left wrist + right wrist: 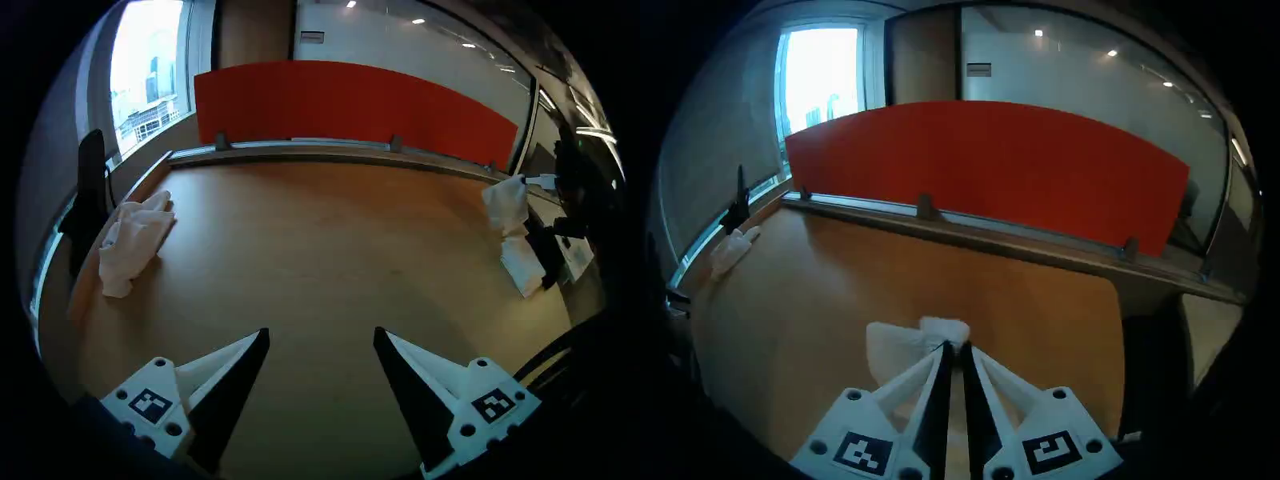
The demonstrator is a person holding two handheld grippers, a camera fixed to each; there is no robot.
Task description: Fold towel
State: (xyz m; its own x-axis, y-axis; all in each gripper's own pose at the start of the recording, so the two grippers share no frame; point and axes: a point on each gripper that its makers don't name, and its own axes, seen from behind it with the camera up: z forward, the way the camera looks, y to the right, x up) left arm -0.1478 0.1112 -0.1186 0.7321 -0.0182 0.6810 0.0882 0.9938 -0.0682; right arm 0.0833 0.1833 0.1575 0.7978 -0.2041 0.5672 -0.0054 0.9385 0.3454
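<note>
A white towel lies on the wooden table, and my right gripper is shut on its bunched edge. In the left gripper view this same towel shows at the far right, pulled up into a peak, with a dark hand-held gripper beside it. My left gripper stands open over bare wood, well away from any cloth. A second crumpled white towel rests at the table's left edge, and it appears small and far off in the right gripper view.
A red divider panel stands along the table's far edge behind a metal rail. A dark chair back sits beyond the left edge, below a bright window. The table's right edge drops off near the held towel.
</note>
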